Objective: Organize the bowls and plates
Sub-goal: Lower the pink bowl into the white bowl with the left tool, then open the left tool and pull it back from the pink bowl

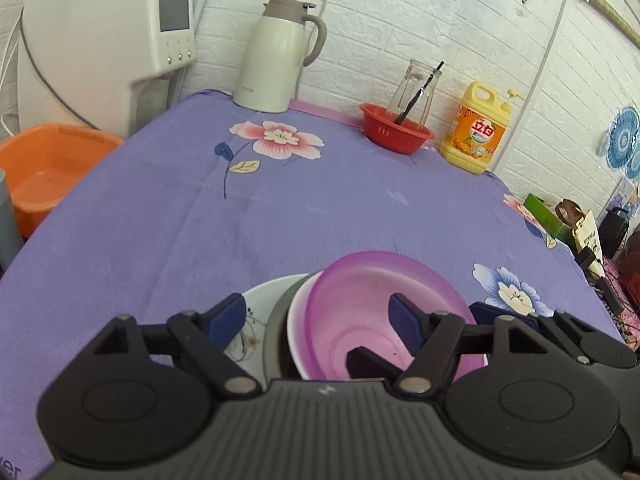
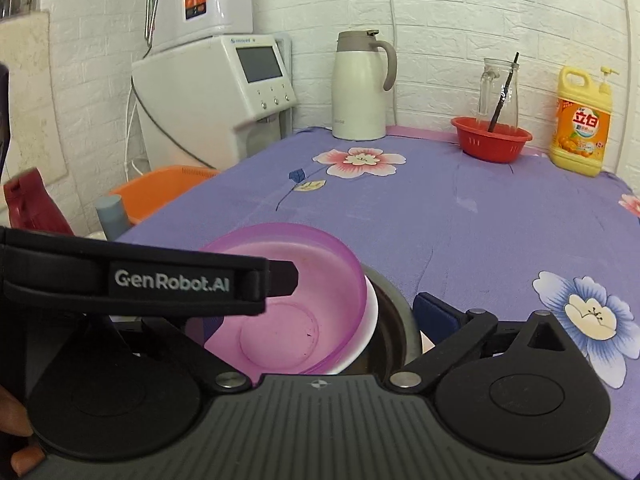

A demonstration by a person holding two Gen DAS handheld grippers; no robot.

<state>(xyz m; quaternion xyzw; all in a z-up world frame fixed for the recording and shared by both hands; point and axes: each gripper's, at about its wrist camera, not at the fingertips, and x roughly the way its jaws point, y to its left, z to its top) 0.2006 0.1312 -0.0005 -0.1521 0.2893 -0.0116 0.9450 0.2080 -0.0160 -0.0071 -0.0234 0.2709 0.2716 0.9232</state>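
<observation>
A purple bowl point(image 1: 360, 304) sits nested in a white bowl point(image 1: 296, 320), which rests in a dark metal bowl point(image 1: 276, 328) on a white flowered plate point(image 1: 260, 296) at the near edge of the table. My left gripper point(image 1: 316, 320) is open and straddles the stack's left rim, with one pad inside the purple bowl and the other over the plate, neither pressing. In the right wrist view the purple bowl point(image 2: 304, 280), white bowl point(image 2: 370, 312) and metal bowl point(image 2: 394, 312) lie between the wide-open fingers of my right gripper point(image 2: 320, 320). The left gripper's strap hides its left finger.
A purple flowered cloth point(image 1: 280, 208) covers the table. Along the back wall stand a cream thermos jug point(image 1: 276, 56), a red basket point(image 1: 394, 134) holding a glass jar, and a yellow detergent bottle point(image 1: 476, 132). A water dispenser point(image 1: 104, 40) and an orange basin point(image 1: 44, 168) are at the left.
</observation>
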